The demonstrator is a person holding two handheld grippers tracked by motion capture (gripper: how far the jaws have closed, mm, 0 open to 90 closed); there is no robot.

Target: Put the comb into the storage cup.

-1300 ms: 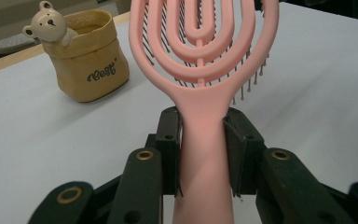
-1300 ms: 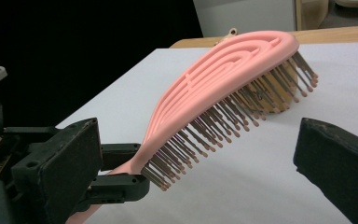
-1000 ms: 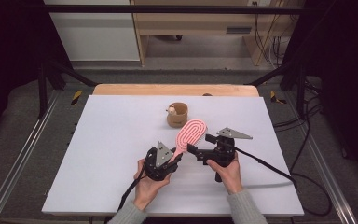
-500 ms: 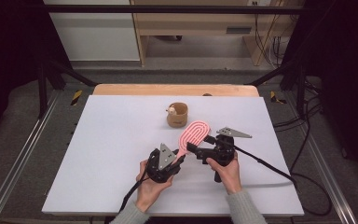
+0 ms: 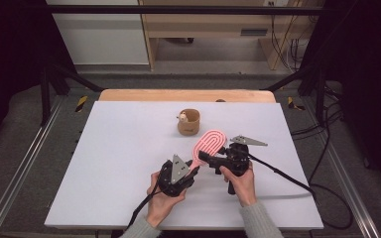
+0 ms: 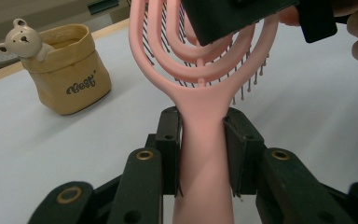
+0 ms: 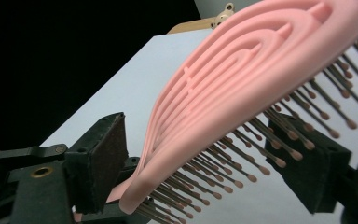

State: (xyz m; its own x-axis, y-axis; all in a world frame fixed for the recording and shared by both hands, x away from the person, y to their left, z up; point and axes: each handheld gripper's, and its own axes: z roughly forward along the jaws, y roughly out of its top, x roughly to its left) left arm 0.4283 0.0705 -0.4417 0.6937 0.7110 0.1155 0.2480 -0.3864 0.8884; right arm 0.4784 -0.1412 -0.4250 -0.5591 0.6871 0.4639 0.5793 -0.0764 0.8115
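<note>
Left gripper (image 5: 191,174) has its jaws clamped on the pink brush (image 5: 209,145) handle, holding it up off the white counter (image 5: 114,163), near the middle, head pointing far-right. Right gripper (image 5: 204,157) comes in from the right, its jaws either side of the brush head and just been closing, pads not quite touching yet. A little bear pouch (image 5: 189,121) sits farther back.
</note>
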